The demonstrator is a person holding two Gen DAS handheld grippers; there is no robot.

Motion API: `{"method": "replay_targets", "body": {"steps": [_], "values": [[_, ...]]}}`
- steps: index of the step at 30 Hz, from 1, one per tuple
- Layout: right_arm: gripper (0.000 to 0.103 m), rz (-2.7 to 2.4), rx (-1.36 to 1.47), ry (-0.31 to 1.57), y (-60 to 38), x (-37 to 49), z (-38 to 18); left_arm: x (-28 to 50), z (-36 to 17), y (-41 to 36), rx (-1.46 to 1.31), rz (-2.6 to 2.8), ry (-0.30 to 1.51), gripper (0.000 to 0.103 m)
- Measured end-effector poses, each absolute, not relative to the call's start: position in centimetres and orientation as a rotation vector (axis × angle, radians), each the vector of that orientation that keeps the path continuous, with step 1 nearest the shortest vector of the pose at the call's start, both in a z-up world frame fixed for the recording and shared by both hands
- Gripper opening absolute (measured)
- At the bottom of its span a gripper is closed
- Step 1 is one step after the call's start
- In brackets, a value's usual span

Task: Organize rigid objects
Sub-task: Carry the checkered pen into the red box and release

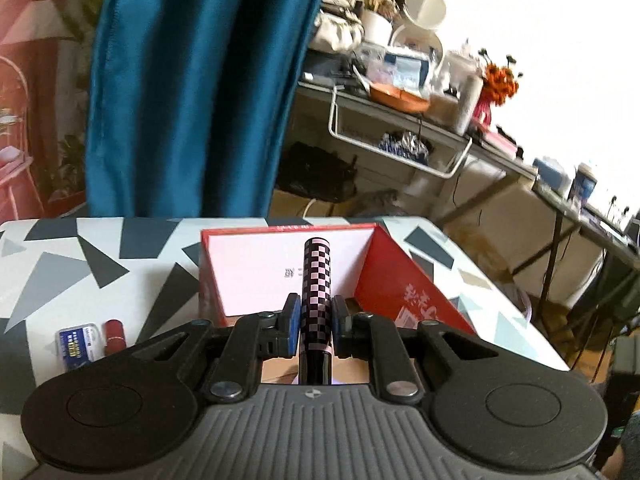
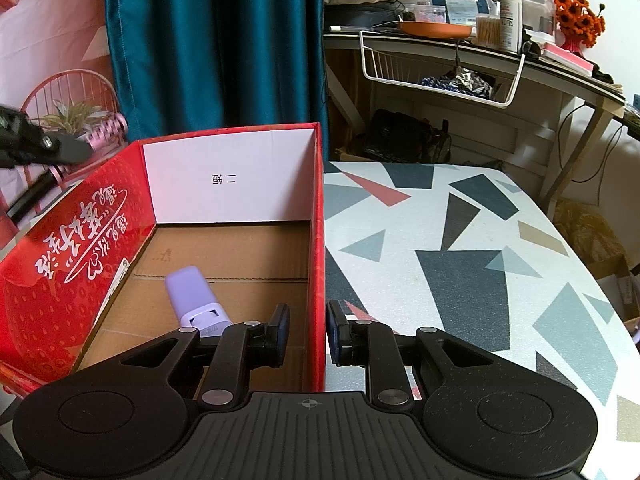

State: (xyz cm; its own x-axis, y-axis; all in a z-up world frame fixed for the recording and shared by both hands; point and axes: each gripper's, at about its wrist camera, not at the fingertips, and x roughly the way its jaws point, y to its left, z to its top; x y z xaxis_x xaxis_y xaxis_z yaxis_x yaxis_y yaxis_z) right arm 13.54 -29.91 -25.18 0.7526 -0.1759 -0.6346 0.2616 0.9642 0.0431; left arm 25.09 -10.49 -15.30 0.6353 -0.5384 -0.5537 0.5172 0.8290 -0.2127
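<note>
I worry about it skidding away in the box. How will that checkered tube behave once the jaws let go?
The checkered tube looks rigid and round, so it may roll on the flat cardboard floor of the red box. Its glossy surface hints it is slippery. The left gripper grips it near one end, so the far end would probably drop first.

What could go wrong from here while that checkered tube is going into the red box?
The left gripper holds the checkered tube near its lower end, so the long free end could pivot or slip. It might clip the red box wall. Dropped in, it could land on the lavender case already inside.
</note>
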Motion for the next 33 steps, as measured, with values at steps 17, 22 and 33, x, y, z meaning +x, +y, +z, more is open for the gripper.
{"method": "replay_targets", "body": {"steps": [17,22,33], "values": [[0.020,-0.236,0.138,0.676,-30.0,13.6,-25.2,26.2,-19.8,-11.1,0.163,-0.527,0.680,0.017],[0.020,-0.236,0.138,0.676,-30.0,13.6,-25.2,26.1,-19.6,-10.9,0.152,-0.524,0.681,0.017],[0.021,-0.236,0.138,0.676,-30.0,13.6,-25.2,25.6,-18.9,-10.0,0.122,-0.524,0.656,0.018]]}}
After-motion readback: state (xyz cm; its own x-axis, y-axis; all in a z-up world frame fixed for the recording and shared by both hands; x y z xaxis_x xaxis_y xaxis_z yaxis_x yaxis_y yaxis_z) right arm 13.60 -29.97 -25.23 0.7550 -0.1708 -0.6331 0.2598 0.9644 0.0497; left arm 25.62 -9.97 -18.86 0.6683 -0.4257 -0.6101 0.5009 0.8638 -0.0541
